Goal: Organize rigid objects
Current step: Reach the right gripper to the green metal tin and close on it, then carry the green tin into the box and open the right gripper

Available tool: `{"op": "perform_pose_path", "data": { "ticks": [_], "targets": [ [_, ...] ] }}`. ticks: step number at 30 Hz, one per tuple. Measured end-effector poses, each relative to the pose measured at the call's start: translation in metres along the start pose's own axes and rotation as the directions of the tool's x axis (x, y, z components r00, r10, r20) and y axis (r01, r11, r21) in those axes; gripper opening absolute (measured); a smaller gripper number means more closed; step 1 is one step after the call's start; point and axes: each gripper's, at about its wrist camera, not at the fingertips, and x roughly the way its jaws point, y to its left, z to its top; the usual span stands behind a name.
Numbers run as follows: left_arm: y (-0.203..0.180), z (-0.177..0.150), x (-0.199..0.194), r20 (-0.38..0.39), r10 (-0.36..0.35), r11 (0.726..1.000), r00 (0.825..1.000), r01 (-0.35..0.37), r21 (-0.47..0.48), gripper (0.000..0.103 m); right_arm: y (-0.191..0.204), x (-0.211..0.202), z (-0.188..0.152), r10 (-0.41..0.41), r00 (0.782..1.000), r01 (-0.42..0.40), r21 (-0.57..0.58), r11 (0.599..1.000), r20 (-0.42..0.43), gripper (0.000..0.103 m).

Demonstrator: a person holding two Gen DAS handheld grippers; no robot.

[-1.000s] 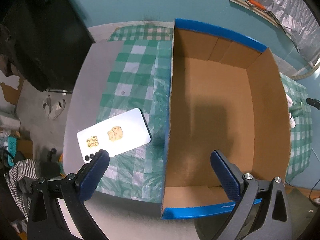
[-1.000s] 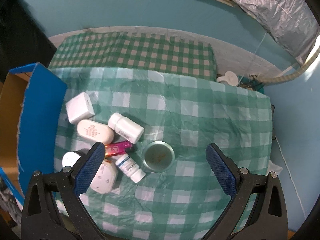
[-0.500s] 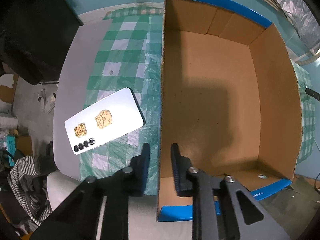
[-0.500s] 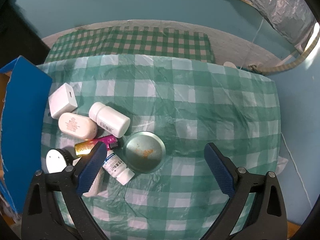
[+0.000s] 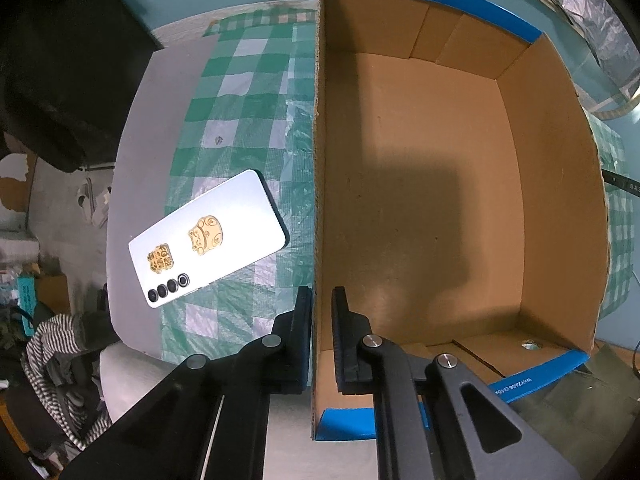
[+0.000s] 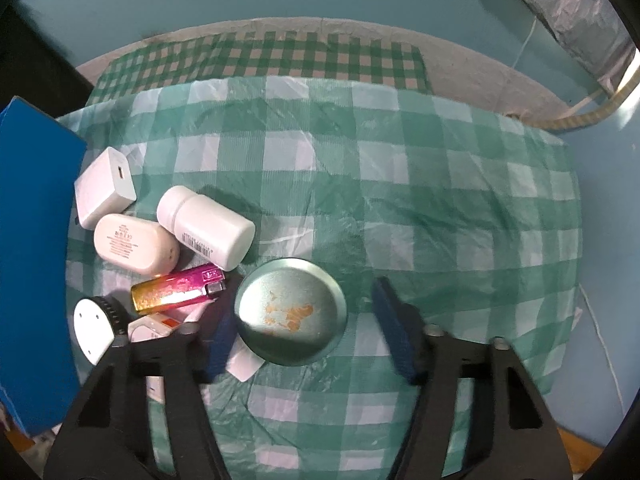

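In the left wrist view an open cardboard box [image 5: 440, 200] with blue-taped edges stands on the green checked cloth. My left gripper [image 5: 321, 292] is shut on the box's left wall near its front corner, one finger inside and one outside. In the right wrist view a round green tin [image 6: 291, 312] with orange specks lies on the cloth. My right gripper [image 6: 305, 300] straddles it with its jaws closing. The left pad is at the tin's rim, and the right pad stands a little off it.
A white phone [image 5: 208, 240] with gold stickers lies face down left of the box. Left of the tin cluster a white charger cube [image 6: 105, 184], a white bottle [image 6: 206, 224], an oval white case [image 6: 134, 244], a pink-gold lighter [image 6: 178, 288] and a black-rimmed white disc [image 6: 94, 330]. The box's blue outer wall [image 6: 36, 240] borders them.
The left jaws went from wide open to closed on the box wall. The right gripper came down over the tin and its jaws narrowed around it.
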Motion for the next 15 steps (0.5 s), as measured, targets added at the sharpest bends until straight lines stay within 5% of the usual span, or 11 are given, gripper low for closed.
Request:
{"op": "perform_pose_path", "data": {
  "ticks": [2,15],
  "targets": [
    [0.000,0.000,0.000,0.000,-0.001,1.000,1.000,0.001,0.001,0.009,-0.002,0.003,-0.001,0.021,1.000,-0.021,0.008,1.000,-0.008,0.044],
    [0.000,0.000,-0.001,0.005,-0.001,1.000,1.000,0.001,0.006,0.009,0.006,-0.015,-0.003,0.013,0.999,-0.013,-0.008,1.000,0.031,0.044]
  ]
}}
